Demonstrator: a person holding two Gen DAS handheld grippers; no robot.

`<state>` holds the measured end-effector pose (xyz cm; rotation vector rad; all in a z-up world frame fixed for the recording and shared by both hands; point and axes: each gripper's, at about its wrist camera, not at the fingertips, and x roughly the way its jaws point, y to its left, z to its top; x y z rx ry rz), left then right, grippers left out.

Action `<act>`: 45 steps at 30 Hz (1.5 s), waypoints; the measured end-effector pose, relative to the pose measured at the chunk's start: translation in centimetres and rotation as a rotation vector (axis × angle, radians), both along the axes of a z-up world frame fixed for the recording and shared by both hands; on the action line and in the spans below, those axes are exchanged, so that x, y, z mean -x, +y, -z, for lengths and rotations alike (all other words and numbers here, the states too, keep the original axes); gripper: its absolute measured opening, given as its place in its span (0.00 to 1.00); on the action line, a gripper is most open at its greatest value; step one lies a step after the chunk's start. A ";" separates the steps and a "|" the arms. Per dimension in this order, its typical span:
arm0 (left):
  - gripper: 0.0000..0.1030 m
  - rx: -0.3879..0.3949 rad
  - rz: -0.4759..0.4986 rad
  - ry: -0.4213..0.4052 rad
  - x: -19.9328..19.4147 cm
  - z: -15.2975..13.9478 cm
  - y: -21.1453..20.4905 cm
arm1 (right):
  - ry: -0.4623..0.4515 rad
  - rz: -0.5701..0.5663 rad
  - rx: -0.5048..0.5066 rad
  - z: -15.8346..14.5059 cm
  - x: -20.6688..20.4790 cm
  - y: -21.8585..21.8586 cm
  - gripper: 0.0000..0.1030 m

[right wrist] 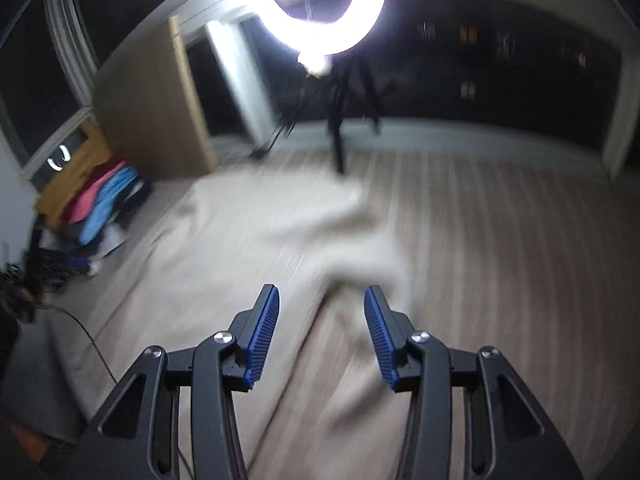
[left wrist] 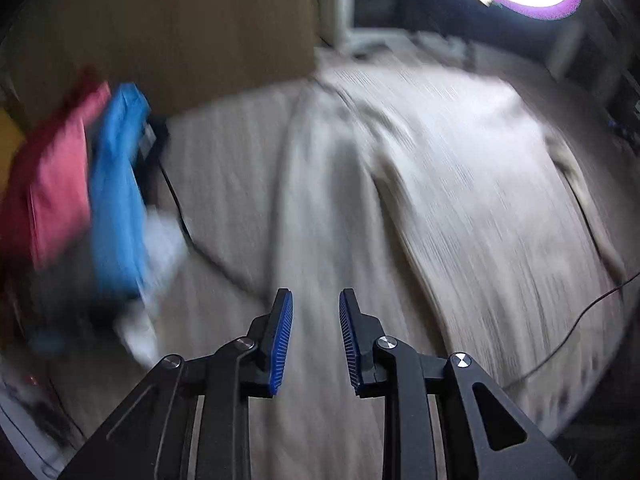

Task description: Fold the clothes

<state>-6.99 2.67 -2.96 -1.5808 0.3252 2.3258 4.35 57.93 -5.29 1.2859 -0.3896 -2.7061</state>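
Pale garment [left wrist: 400, 200] was seen spread on wood floor [right wrist: 500, 240], unfolded; step judged as approach before first grasp. Left gripper [left wrist: 315, 300] and right gripper [right wrist: 322, 296] were held agape, nothing gripped. Next move judged: edge to be pinched. Ring light [right wrist: 324, 4] was shown whole in right view only; clothes pile [left wrist: 100, 184] closer in left view. Both views blurred.

dim room | ring light [right wrist: 324, 4] glare | heavy motion blur

Right gripper [right wrist: 322, 300] gapes over a blurred beige garment [right wrist: 360, 240] — holding nothing; ring light [right wrist: 324, 20] glares beyond.
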 end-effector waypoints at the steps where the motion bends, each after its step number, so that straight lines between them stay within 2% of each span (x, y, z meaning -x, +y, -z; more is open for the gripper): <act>1: 0.22 -0.021 0.004 -0.010 -1.7 0.1 0.0 | -0.022 0.007 0.019 0.7 -2.2 -0.5 0.43; 5: 0.23 -0.158 0.013 -0.078 -8.0 0.9 0.3 | -0.119 0.031 0.064 4.6 -9.7 -4.2 0.43; 8: 0.23 -0.220 0.082 -0.137 -10.7 3.0 3.0 | -0.216 0.045 0.094 8.9 -12.8 -8.4 0.43; 9: 0.23 -0.231 0.105 -0.156 -11.2 3.8 3.9 | -0.231 0.047 0.101 9.7 -13.1 -9.3 0.43; 12: 0.23 -0.197 0.163 -0.189 -12.5 6.0 6.4 | -0.263 0.051 0.091 11.6 -13.9 -11.7 0.43; 17: 0.23 -0.187 0.211 -0.203 -14.0 7.2 7.8 | -0.289 0.054 0.062 13.0 -14.7 -14.0 0.43; 22: 0.24 -0.189 0.226 -0.170 -14.2 5.9 7.7 | -0.297 0.060 0.018 13.8 -14.2 -15.0 0.45; 25: 0.24 -0.184 0.218 -0.146 -14.1 5.1 7.2 | -0.287 0.020 -0.035 13.9 -13.8 -16.1 0.43; 27: 0.25 -0.191 0.204 -0.136 -13.8 5.0 6.8 | -0.276 -0.024 -0.088 13.9 -13.6 -17.1 0.22; 28: 0.26 -0.195 0.196 -0.132 -13.6 5.0 6.7 | -0.268 -0.035 -0.103 13.8 -13.5 -17.3 0.07; 31: 0.26 -0.210 0.188 -0.125 -13.4 4.8 6.6 | -0.184 -0.012 -0.069 12.1 -13.5 -16.2 0.05; 33: 0.27 -0.215 0.195 -0.127 -13.5 4.8 7.0 | -0.137 0.086 -0.088 10.3 -13.5 -13.5 0.05; 35: 0.29 -0.216 0.204 -0.129 -13.5 4.9 7.4 | -0.123 0.189 -0.084 9.3 -13.7 -10.4 0.04; 37: 0.31 -0.214 0.211 -0.133 -13.4 5.2 7.7 | -0.142 0.232 -0.088 9.3 -13.5 -8.9 0.04; 40: 0.31 -0.223 0.212 -0.147 -13.0 5.6 8.4 | -0.163 0.204 -0.126 9.7 -12.7 -9.3 0.04; 45: 0.31 -0.242 0.223 -0.166 -13.2 6.3 9.2 | -0.193 0.184 -0.120 10.3 -12.7 -8.8 0.04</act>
